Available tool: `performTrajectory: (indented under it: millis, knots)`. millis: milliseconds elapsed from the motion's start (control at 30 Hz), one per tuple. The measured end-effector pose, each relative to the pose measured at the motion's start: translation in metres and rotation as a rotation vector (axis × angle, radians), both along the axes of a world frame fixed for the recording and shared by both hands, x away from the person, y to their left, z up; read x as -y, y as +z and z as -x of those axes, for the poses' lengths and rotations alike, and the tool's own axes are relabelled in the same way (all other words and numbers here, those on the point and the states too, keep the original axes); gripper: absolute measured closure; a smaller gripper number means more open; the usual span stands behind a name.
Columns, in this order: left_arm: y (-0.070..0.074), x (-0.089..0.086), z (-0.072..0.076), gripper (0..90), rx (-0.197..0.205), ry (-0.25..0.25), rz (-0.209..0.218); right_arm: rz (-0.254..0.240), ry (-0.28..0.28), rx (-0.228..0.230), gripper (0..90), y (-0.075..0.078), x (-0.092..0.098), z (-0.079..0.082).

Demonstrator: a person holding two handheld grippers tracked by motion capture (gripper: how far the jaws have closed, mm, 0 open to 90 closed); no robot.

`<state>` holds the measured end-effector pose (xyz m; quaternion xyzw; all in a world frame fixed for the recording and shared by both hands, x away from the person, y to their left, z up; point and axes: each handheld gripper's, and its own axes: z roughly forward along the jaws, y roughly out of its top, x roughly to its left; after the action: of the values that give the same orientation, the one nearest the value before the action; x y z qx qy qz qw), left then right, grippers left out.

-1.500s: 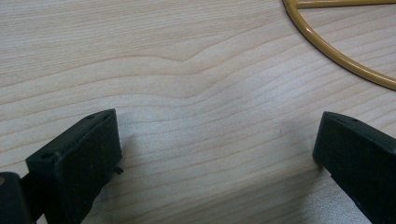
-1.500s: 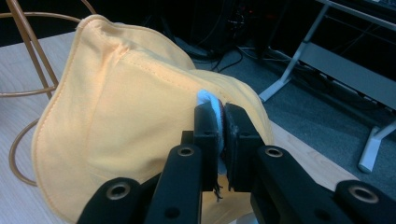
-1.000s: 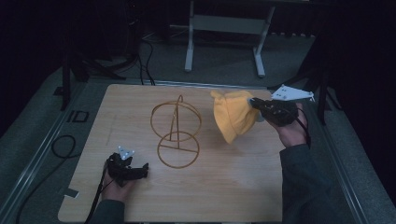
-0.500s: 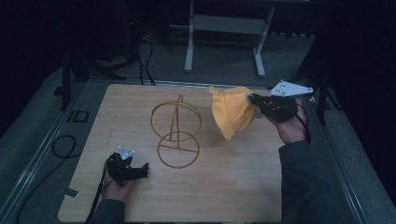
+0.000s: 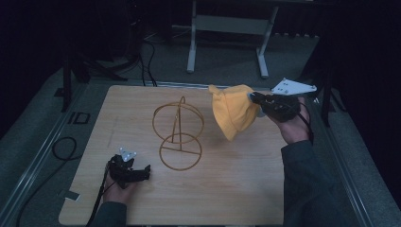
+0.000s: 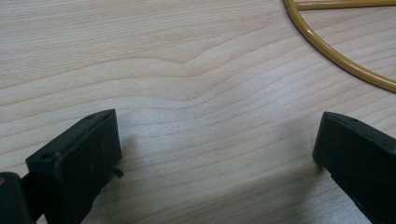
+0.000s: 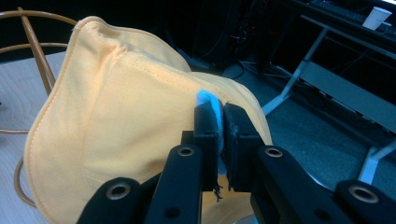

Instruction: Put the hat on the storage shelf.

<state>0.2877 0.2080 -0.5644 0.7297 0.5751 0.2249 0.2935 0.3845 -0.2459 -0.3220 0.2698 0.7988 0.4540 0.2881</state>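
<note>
I've got the wooden table [image 5: 227,189] under both hands, w/ dark floor and a grey metal frame [image 5: 227,28] behind its far edge.

On the tabletop, about centre, stands the gold wire stand [image 5: 178,135]: upright ring on a post over a flat round base ring. The left gripper view catches an arc of that base [image 6: 336,56] at top right.

Yellow hat [image 5: 232,113] is up off the table, hanging to the right of the stand, near its upright ring but apart from it in the high view. In the right gripper view the hat [image 7: 116,140] sits in front of the stand's ring [image 7: 37,60], stitched brim edge curving down the left side.

Right gripper [image 5: 257,100] is pinched tight on the hat's fabric at its right edge; right gripper view shows the jaws nearly together w/ a bit of cloth between them. My right hand [image 5: 291,127] holds it over the table's right side, grey plate [image 5: 293,87] on top.

Left gripper [image 5: 142,172] rests low on the table near the front left, just beside the stand's base, not touching. Its jaws are spread wide, bare wood between them.
</note>
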Motion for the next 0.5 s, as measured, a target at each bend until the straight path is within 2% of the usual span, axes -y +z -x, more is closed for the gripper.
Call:
performTrajectory:
  millis: [500]
  knots:
    - [0.0,0.0,0.0,0.8,0.0,0.001,-0.001,0.022,0.029,0.029,84.8,0.014,-0.015,0.003]
